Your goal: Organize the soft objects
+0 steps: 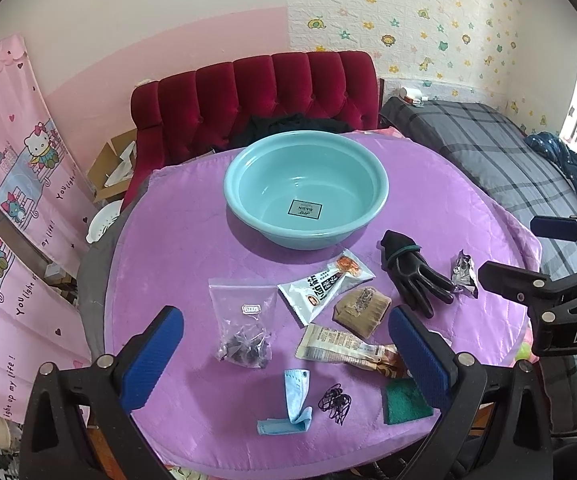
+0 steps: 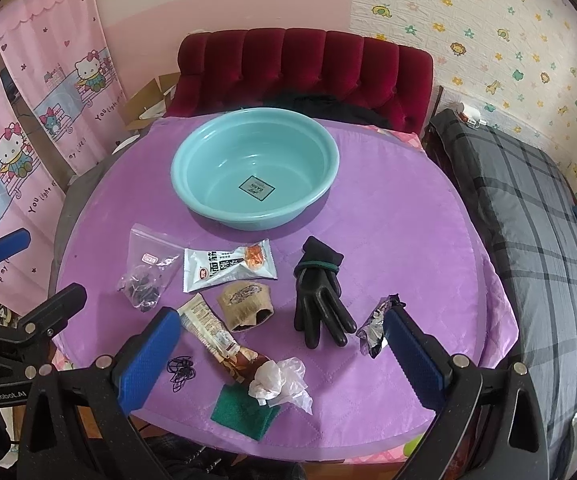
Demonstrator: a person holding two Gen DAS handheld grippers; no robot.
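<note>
soft objects lie scattered on the near half of the counter, which wears a purple quilted cover. behind them a light blue basin stands with only a label on its floor; the word "basin" reads on it, the rest too small.

left gripper: blue pads wide apart, nothing between them, touching nothing, hanging above the near edge. right gripper: likewise spread wide, holding nothing; its right pad sits in front of the silver foil wrapper, contact cannot be told.

- black glove, fingers toward the camera, a green band round the cuff, between the foil wrapper and the snacks.
- white snack packet with large chinese characters and a red logo, not legible.
- brown wrapped cake just beside it.
- long beige-and-brown wrapper, fine print unreadable.
- clear zip bag with dark bits inside and a small label, left of the snacks.
- blue face mask, folded, near the edge.
- black hair ties in a tangle beside it.
- green scouring pad at the edge, a crumpled clear plastic bag resting partly on it.

writing on the rig: "genrobot.ai" and "das". pink curtain at left: "you light up my life!"
</note>
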